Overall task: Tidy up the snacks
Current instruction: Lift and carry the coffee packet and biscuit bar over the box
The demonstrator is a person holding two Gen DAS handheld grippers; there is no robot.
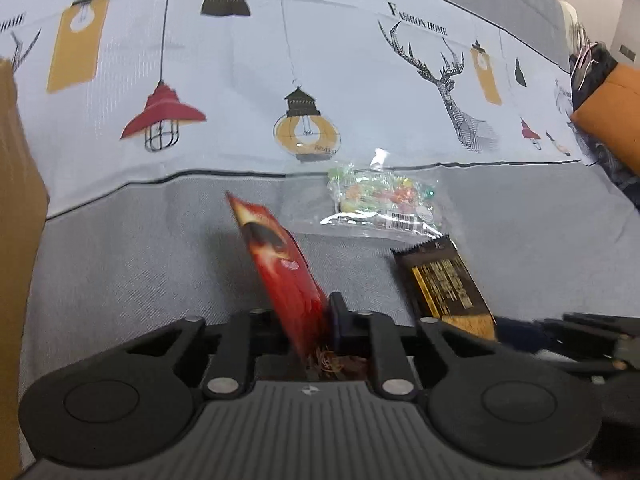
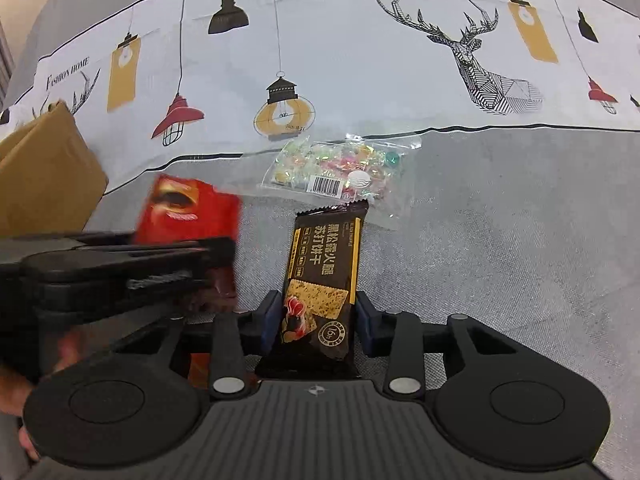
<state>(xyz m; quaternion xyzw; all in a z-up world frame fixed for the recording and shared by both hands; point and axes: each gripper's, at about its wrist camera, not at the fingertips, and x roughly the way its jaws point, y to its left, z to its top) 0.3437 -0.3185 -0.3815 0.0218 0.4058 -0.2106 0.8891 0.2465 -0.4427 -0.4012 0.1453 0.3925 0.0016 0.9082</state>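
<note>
A red snack packet point(image 1: 280, 264) stands on edge between the fingers of my left gripper point(image 1: 316, 312), which is shut on its lower end. In the right wrist view that gripper point(image 2: 216, 264) comes in blurred from the left with the red packet point(image 2: 188, 208) above it. A black and gold cracker packet point(image 2: 320, 280) lies lengthwise between the blue pads point(image 2: 272, 316) of my right gripper point(image 2: 318, 312), and both pads rest against its long edges. The left wrist view shows the same black packet point(image 1: 440, 280) on the cloth.
A clear bag of coloured sweets point(image 2: 340, 164) lies just beyond the black packet on the grey and white printed tablecloth point(image 2: 500, 220). A cardboard box point(image 2: 44, 168) stands at the left. An orange thing point(image 1: 612, 120) and a dark bundle sit at the far right.
</note>
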